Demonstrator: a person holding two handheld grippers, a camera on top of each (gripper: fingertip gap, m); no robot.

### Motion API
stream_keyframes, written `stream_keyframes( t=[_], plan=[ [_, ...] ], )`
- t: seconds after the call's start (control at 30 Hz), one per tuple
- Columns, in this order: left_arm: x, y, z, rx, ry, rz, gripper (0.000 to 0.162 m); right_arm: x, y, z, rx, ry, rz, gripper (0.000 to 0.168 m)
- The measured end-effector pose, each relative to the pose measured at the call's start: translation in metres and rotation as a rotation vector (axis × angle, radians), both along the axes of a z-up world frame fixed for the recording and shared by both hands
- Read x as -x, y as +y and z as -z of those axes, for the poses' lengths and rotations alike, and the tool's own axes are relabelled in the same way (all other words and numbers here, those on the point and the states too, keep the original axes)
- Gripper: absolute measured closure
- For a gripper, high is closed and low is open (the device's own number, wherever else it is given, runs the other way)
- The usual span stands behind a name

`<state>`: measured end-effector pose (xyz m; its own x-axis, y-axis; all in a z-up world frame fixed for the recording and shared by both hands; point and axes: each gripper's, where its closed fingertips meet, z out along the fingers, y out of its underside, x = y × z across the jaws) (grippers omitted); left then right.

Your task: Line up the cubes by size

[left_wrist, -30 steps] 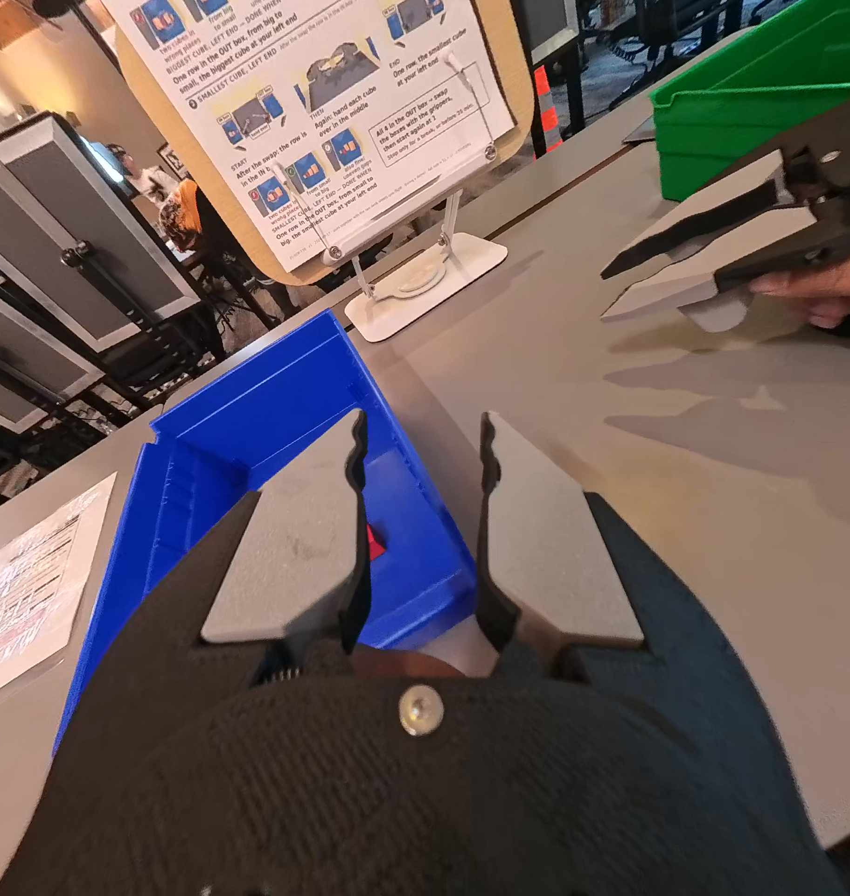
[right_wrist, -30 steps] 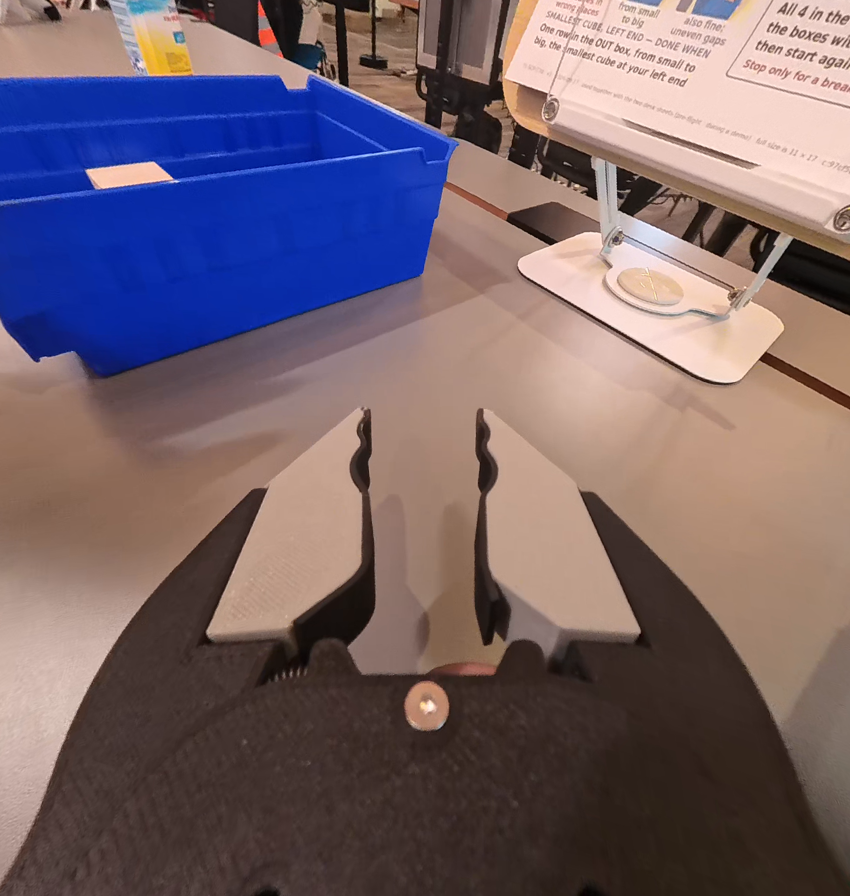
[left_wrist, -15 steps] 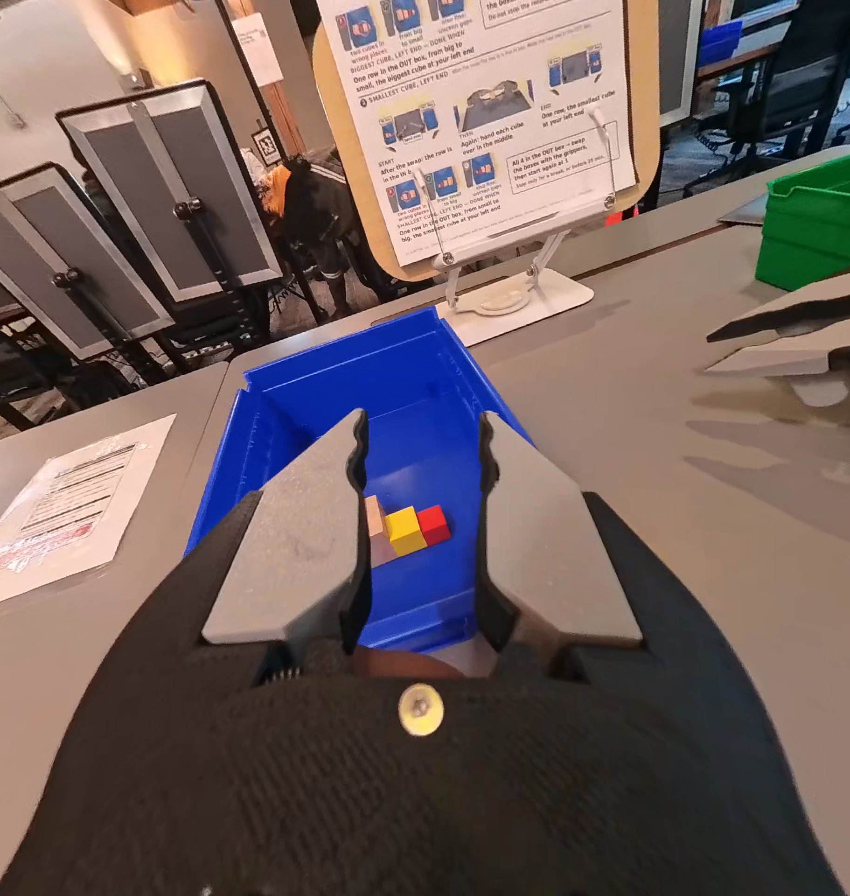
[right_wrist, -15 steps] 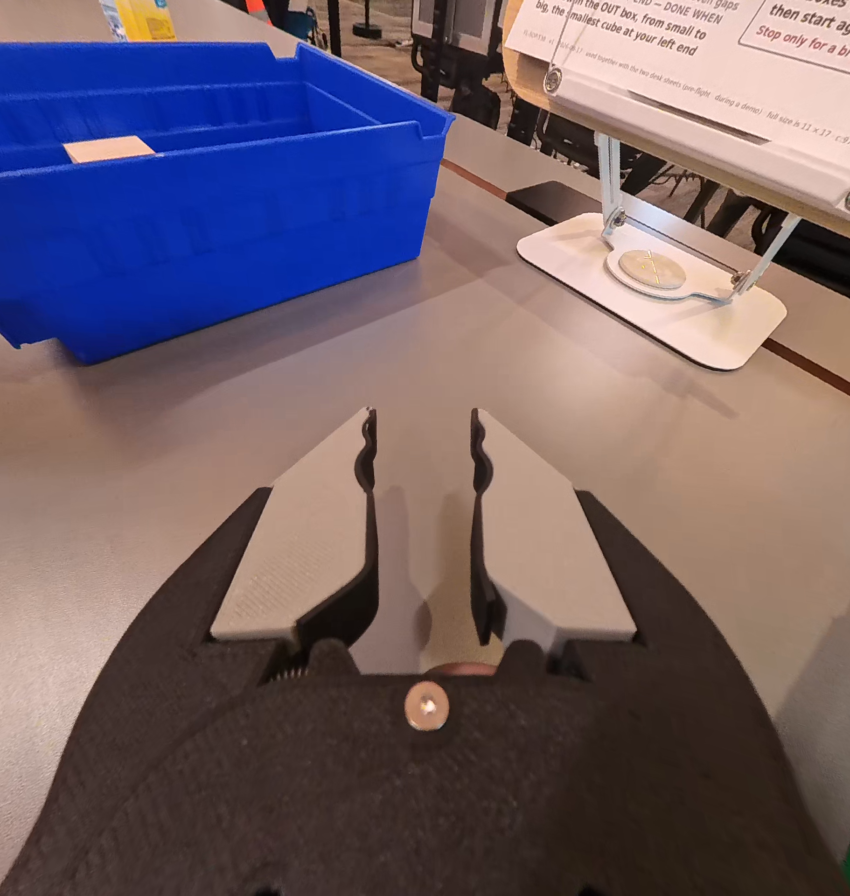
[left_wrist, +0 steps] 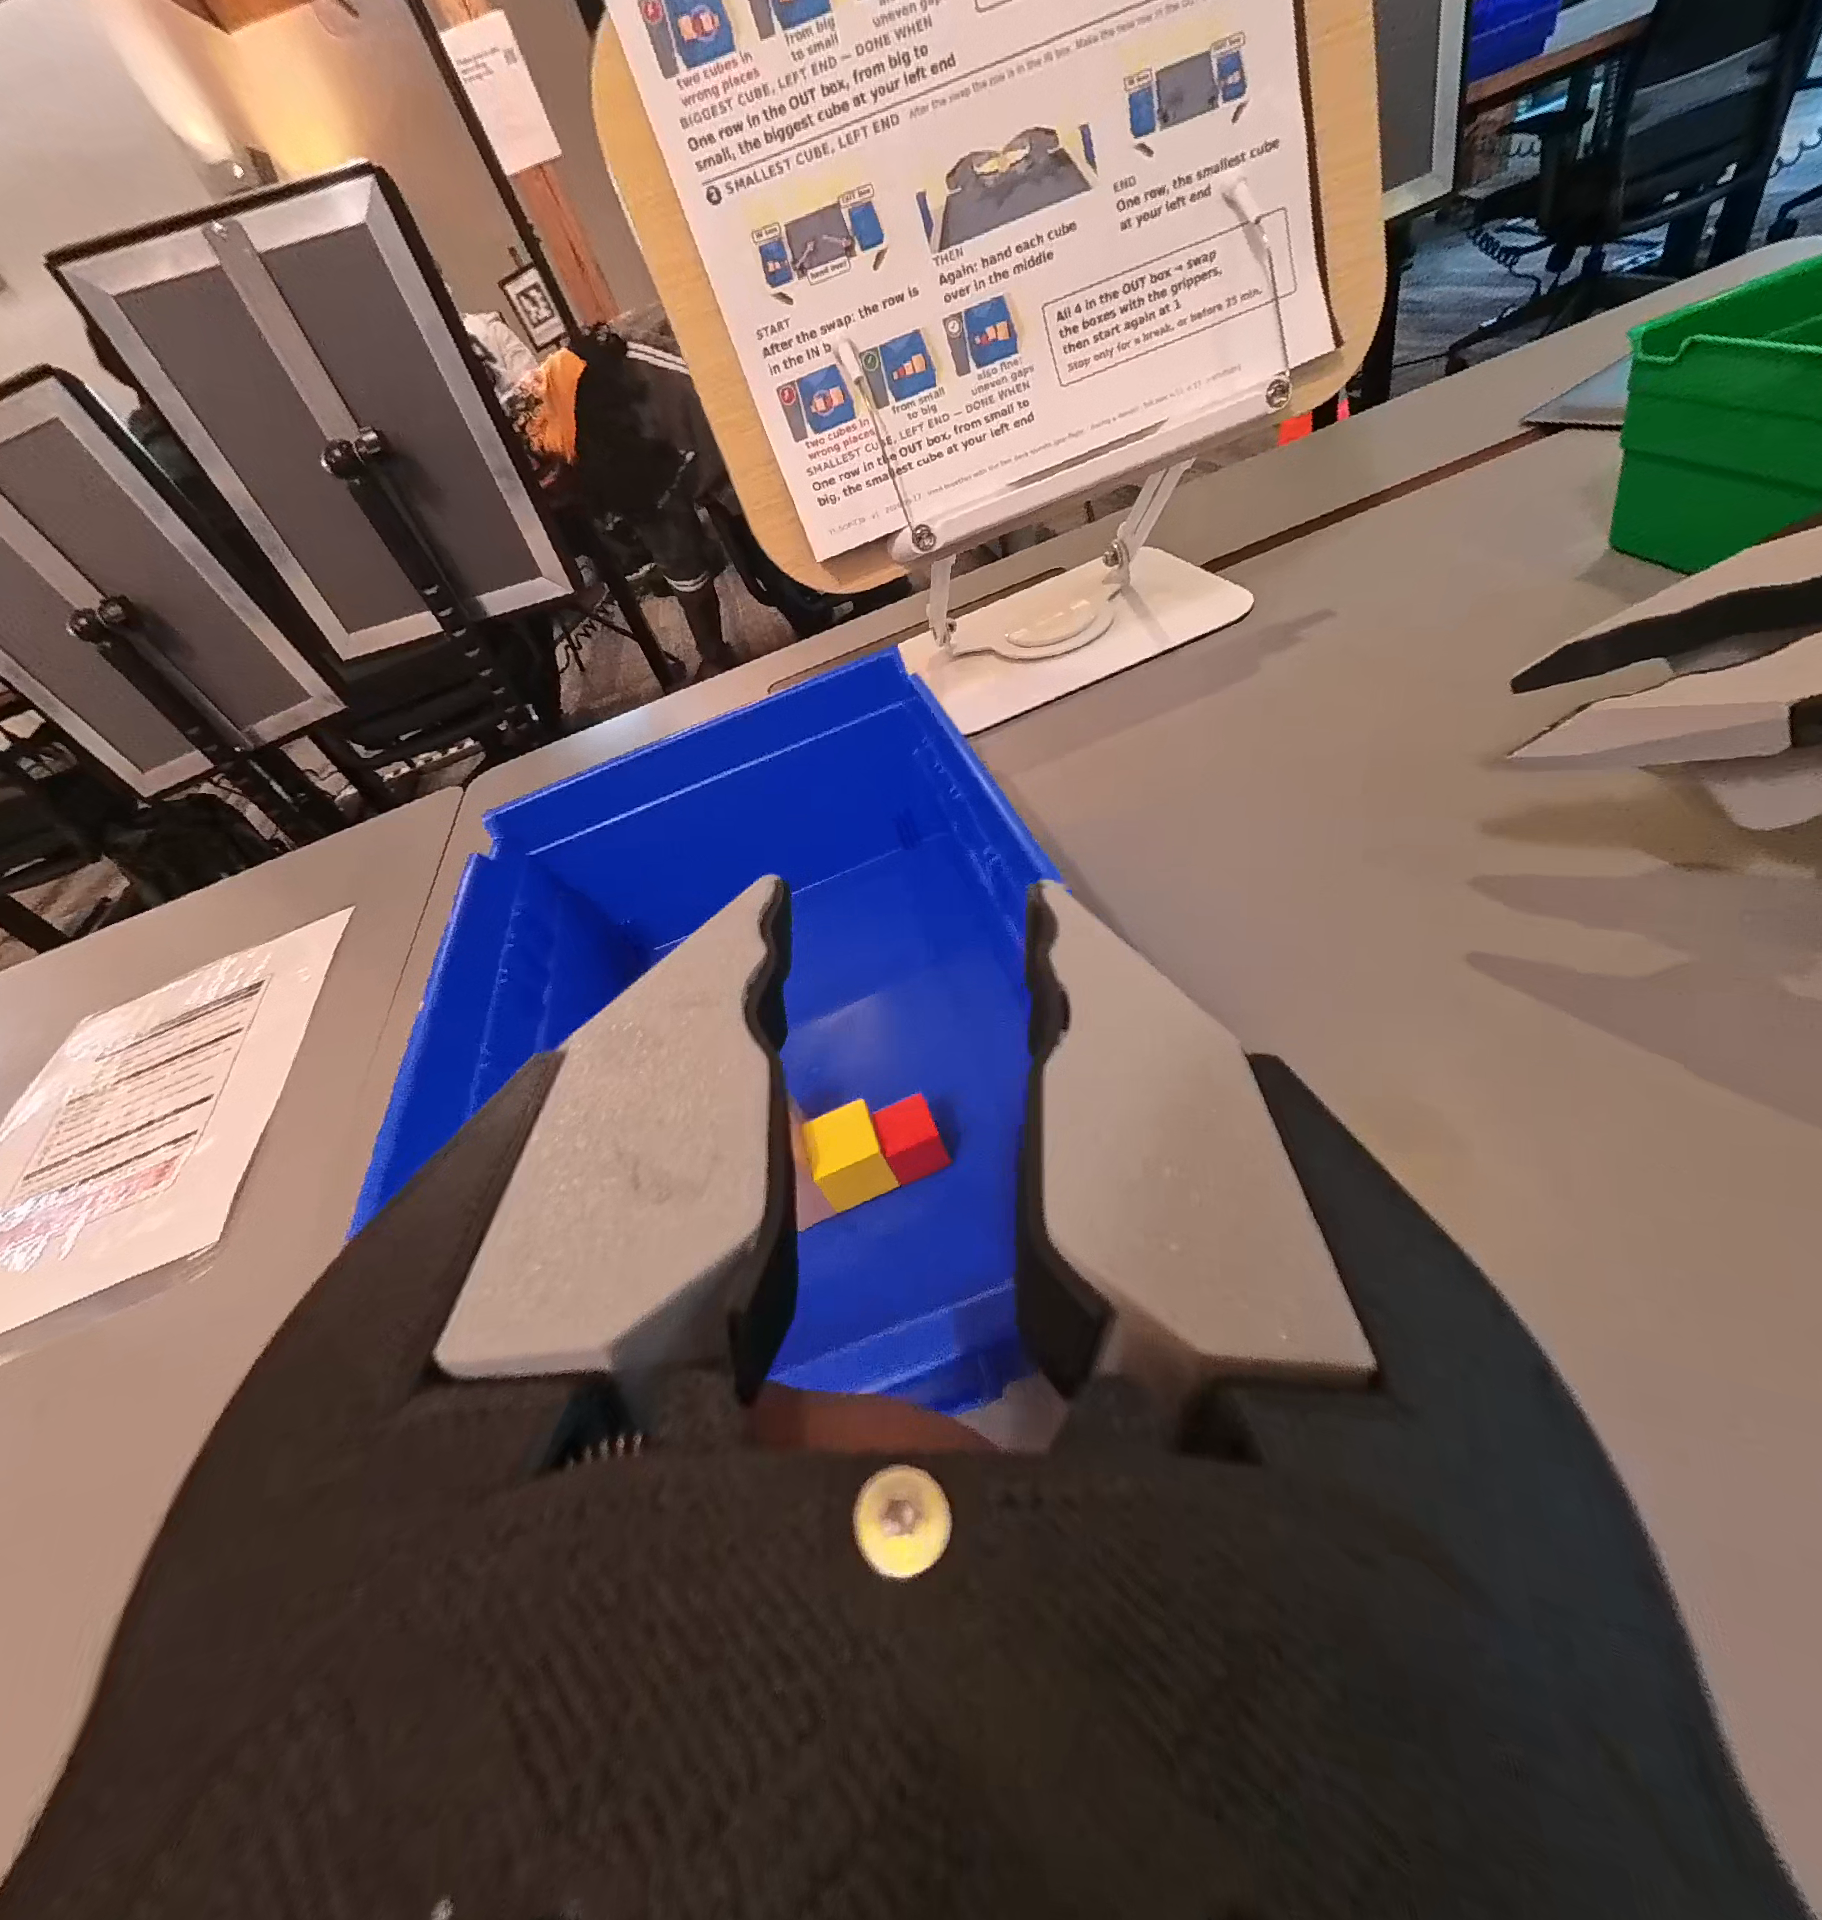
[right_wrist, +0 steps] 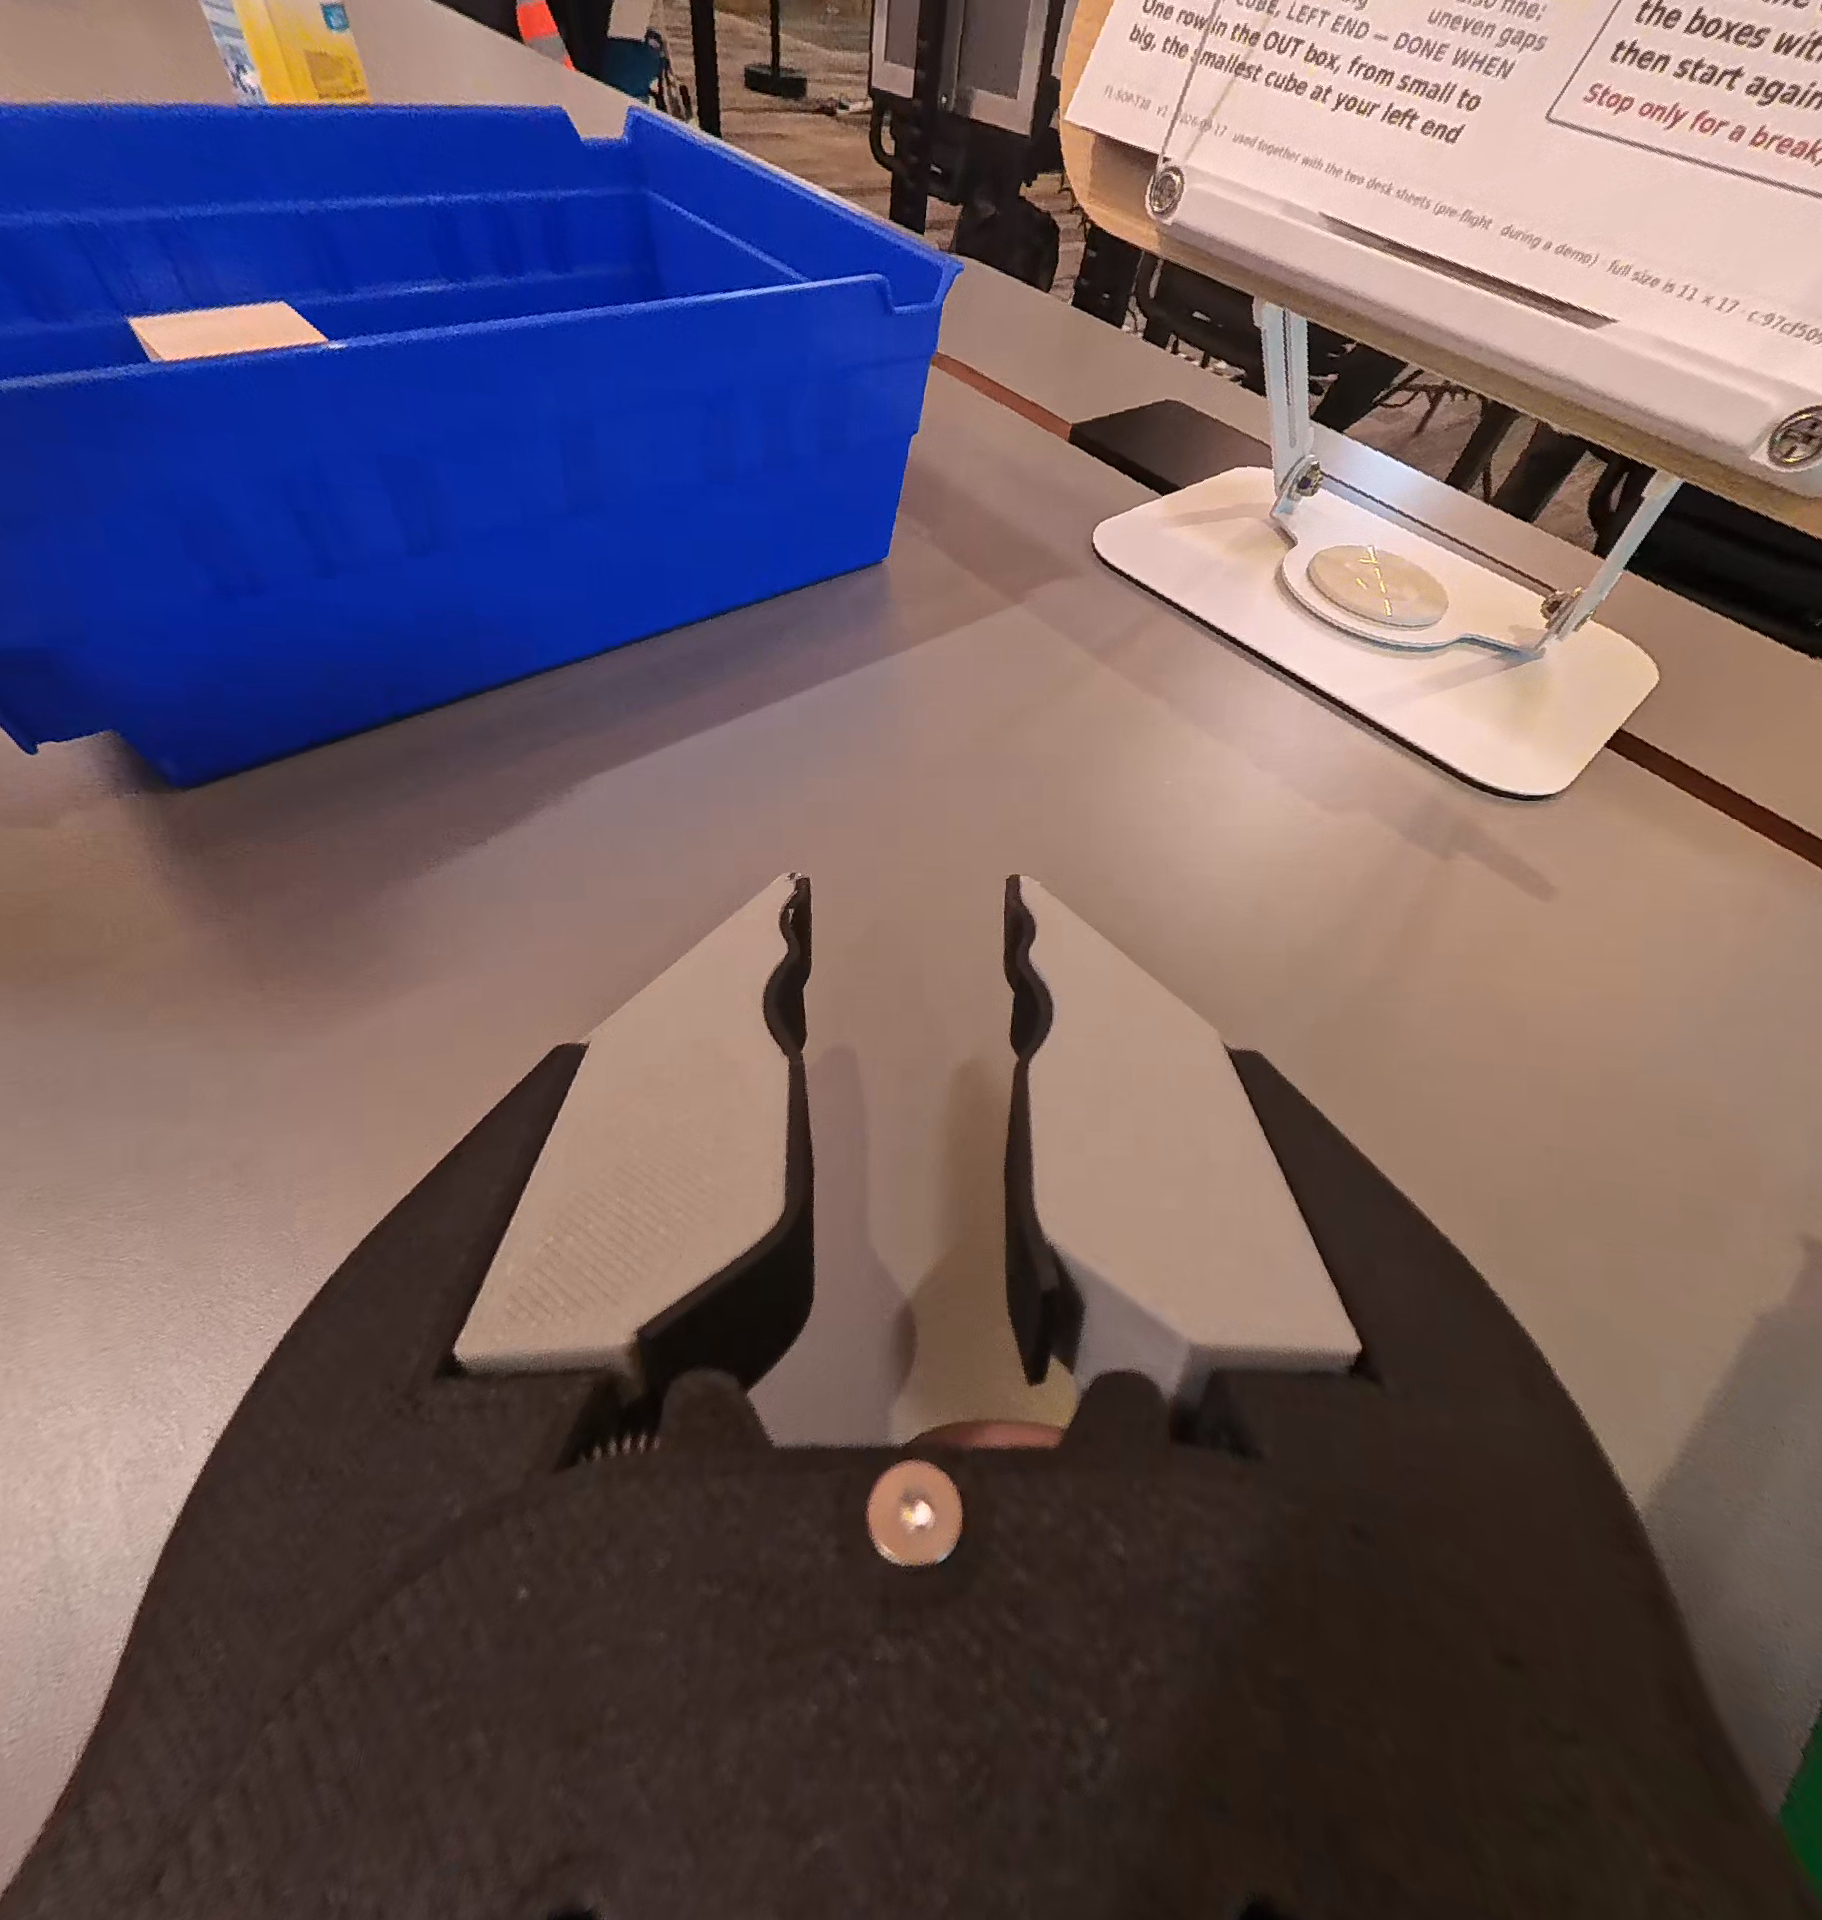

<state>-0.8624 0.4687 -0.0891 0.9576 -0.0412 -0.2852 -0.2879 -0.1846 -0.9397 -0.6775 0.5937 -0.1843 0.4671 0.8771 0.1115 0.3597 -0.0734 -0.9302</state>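
Note:
A blue bin [left_wrist: 699, 831] sits on the grey table. On its floor a yellow cube [left_wrist: 847, 1151] touches a smaller red cube [left_wrist: 912, 1135]; a pale wooden cube is mostly hidden behind my left finger. My left gripper [left_wrist: 902, 914] is open and empty, above the bin's near end. In the right wrist view the same bin [right_wrist: 419, 499] stands at the upper left, with the flat top of the wooden cube [right_wrist: 226, 330] showing over its rim. My right gripper [right_wrist: 905, 894] is open and empty, low over bare table, and also shows at the right edge of the left wrist view [left_wrist: 1676, 686].
An instruction board on a white stand [left_wrist: 1073, 623] stands behind the bin, also in the right wrist view [right_wrist: 1385, 613]. A green bin [left_wrist: 1748, 416] is at the far right. A laminated sheet [left_wrist: 107, 1132] lies left of the blue bin. Chairs and panels stand beyond the table.
My left gripper has risen and tilted over the blue bin, bringing the yellow and red cubes into view. My right gripper has drifted slightly back from the bin. Both stayed open.

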Motion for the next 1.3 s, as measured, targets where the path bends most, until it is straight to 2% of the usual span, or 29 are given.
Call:
stream_keyframes(
  t=[1.07,1.3],
  plan=[
    [-0.005,0.010,0.012,0.032,0.036,0.018,0.119,0.001,-0.003,0.001,0.004,-0.005,-0.014,0.134],
    [0.007,0.006,0.019,0.081,0.048,0.002,0.119,0.003,-0.006,0.000,0.005,-0.001,-0.023,0.134]
  ],
)
